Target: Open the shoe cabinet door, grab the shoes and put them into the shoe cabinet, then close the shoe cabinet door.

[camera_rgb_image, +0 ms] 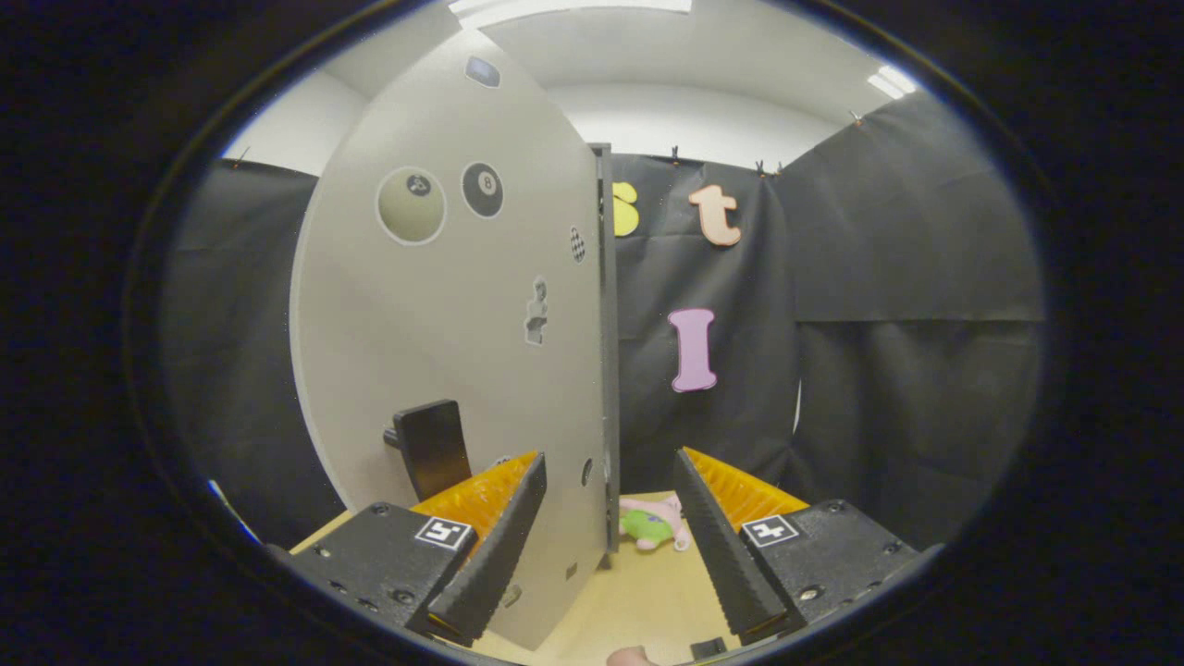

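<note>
Claw: gripper is spread wide from where I sit, fingers apart, pinching nothing; the door's free edge stands in the gap between them.
Cabinet door: shoe cabinet door is swung open, seen nearly edge-on, its pale face running up from between my fingers and leaning over the left one. Round ball stickers and a few smaller ones on that face.
Tabletop: light wooden surface under the fingers, the door's lower corner just above it.
Handle: dark block handle low on the door face, just beyond my left finger, not touched.
Shoes: small pink-and-green item lies on the tabletop just ahead, between the fingers, right of the door edge. I take it for the shoes but can't confirm; it's small and partly hidden.
</note>
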